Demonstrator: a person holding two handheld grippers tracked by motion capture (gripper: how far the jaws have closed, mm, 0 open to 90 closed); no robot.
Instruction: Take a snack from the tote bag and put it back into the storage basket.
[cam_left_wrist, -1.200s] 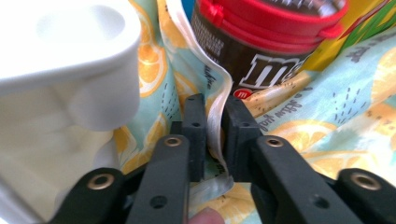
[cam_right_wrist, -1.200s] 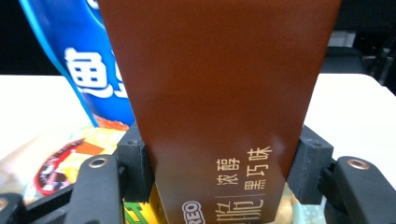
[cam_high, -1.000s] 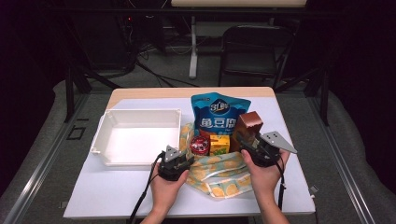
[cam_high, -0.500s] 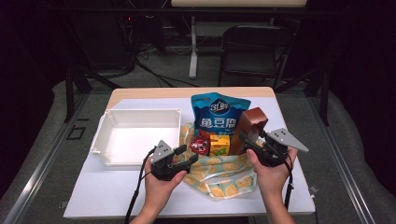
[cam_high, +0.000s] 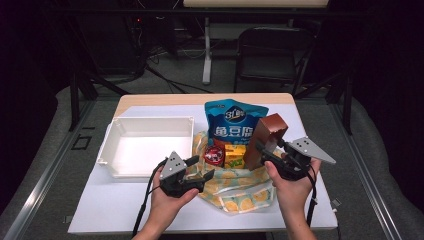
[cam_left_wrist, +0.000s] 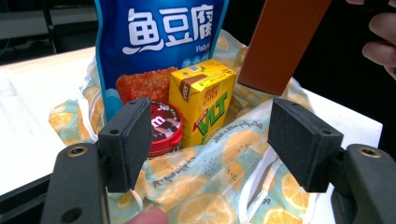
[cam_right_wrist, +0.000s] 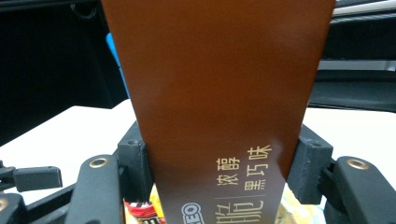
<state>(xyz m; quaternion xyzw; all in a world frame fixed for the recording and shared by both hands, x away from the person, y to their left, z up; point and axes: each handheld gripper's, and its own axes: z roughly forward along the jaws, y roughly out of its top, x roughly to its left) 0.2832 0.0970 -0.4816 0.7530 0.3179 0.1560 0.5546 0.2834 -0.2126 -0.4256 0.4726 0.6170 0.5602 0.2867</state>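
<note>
Fingers: right gripper (cam_high: 263, 150) clamps brown box (cam_high: 266, 140); left gripper (cam_high: 201, 169) opening, empty, over lemon-print bag (cam_high: 240, 192)

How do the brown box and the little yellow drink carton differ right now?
The brown box is lifted and tilted, clamped in the right tool; the yellow drink carton stands upright in the lemon-print bag, gripped by nothing. The brown box is taller and plain with gold lettering; the carton is shorter, with green letters. Both are rectangular packs.

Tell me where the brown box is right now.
The brown box sits clamped in the right gripper, held tilted above the lemon-print bag, right of the yellow drink carton and in front of the blue snack pouch in the high view.
</note>
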